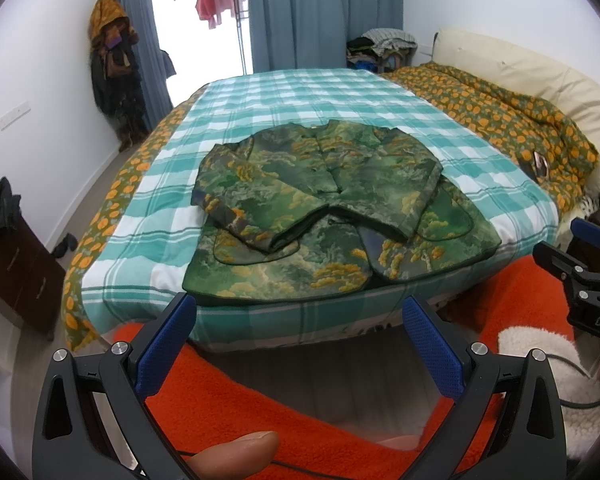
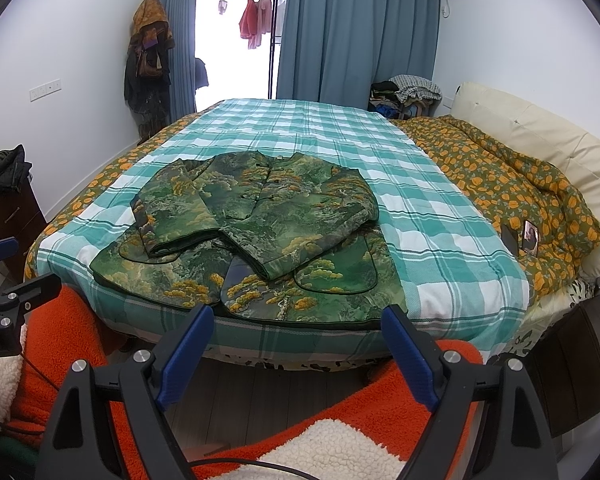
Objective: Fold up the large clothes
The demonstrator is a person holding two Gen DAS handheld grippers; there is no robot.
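A green landscape-print jacket (image 1: 320,208) lies flat on the teal checked bed cover (image 1: 300,96), hem at the near edge, both sleeves folded across its front. It also shows in the right wrist view (image 2: 260,232). My left gripper (image 1: 300,312) is open and empty, held back from the bed's near edge, just below the hem. My right gripper (image 2: 298,320) is open and empty, also short of the hem. The right gripper shows at the right edge of the left wrist view (image 1: 580,264); the left gripper shows at the left edge of the right wrist view (image 2: 16,280).
An orange-patterned quilt (image 2: 520,184) is bunched along the bed's right side by a cream headboard (image 2: 540,132), with a phone (image 2: 530,236) on it. A dark dresser (image 1: 16,264) stands left. Orange fleece clothing (image 1: 300,400) fills the foreground. Curtains (image 2: 360,32) and hung clothes are at the back.
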